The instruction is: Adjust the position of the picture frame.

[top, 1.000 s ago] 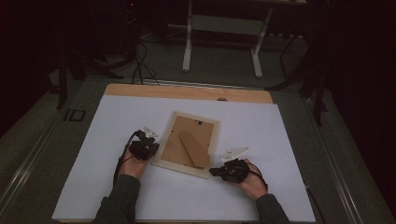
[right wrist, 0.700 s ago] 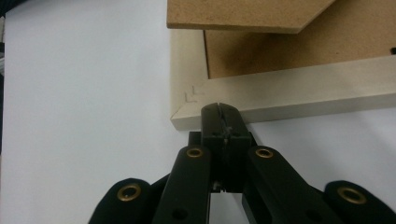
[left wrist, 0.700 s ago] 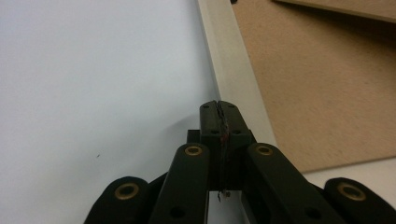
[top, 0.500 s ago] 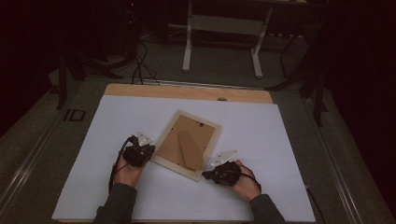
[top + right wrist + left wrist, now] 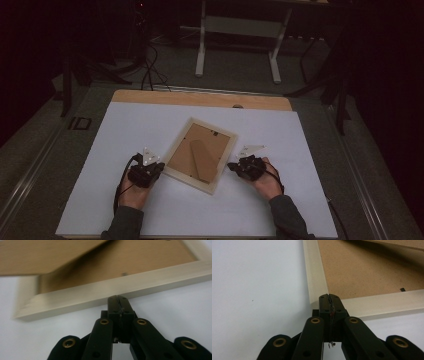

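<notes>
Both hands have closed in on the picture frame (image 5: 200, 155) — left gripper (image 5: 159, 168) and right gripper (image 5: 231, 166), jaws shut and empty, now flank it, seemingly to nudge it.

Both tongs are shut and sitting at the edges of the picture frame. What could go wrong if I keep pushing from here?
1. The left tongs meet the picture frame right at a corner, so a push there may spin it rather than slide it.
2. The right tongs press a low edge; shut tips could ride up over it and slip onto the backing board.
3. The stand flap appears raised off the backing and could catch a tip that slips over.
</notes>
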A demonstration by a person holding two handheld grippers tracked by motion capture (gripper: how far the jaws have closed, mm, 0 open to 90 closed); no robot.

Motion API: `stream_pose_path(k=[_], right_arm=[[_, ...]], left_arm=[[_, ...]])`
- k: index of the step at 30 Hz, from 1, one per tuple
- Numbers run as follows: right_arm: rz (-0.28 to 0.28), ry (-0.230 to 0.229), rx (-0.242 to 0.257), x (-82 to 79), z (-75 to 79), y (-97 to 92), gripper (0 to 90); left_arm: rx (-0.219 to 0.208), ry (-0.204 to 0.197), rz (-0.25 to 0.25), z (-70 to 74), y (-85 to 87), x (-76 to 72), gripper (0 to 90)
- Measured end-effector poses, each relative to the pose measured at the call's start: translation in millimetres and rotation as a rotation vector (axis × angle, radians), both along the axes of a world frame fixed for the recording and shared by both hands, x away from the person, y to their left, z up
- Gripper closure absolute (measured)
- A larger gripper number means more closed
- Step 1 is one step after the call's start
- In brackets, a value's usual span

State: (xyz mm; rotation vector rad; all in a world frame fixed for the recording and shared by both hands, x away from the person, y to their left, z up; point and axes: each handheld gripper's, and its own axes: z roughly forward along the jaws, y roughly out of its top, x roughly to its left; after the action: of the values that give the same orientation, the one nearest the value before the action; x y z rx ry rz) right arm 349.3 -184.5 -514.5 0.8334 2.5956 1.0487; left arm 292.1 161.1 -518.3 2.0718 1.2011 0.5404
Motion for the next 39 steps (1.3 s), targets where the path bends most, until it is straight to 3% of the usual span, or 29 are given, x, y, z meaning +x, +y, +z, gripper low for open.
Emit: stream_pose_path(k=[6, 8, 10, 25, 30, 39], right_arm=[[-0.081, -0.019, 0.022, 22.9, -0.4, -3.6, 88.0], [-0.105, -0.027, 0.033, 29.2, 1.0, -3.3, 85.2], [-0.129, -0.034, 0.058, 35.4, 2.8, -3.9, 85.2], [-0.245, -0.051, 0.098, 80.2, 5.3, 4.1, 76.4], [-0.286, -0.043, 0.120, 92.6, 5.8, 0.2, 74.7], [-0.332, -0.024, 0.104, 108.4, -0.4, 2.1, 67.7]], left_arm=[[-0.020, 0.010, -0.013, 0.3, 0.4, -5.3, 90.0], [-0.072, 0.020, -0.021, 2.4, 3.7, -8.4, 90.0], [-0.078, 0.020, -0.023, 3.2, 5.2, -10.2, 90.0], [-0.049, 0.057, -0.065, -5.3, -0.1, -19.8, 89.9], [-0.061, 0.063, -0.063, -6.6, 0.4, -19.3, 89.8], [-0.062, 0.071, -0.055, -8.0, 3.3, -18.9, 89.9]])
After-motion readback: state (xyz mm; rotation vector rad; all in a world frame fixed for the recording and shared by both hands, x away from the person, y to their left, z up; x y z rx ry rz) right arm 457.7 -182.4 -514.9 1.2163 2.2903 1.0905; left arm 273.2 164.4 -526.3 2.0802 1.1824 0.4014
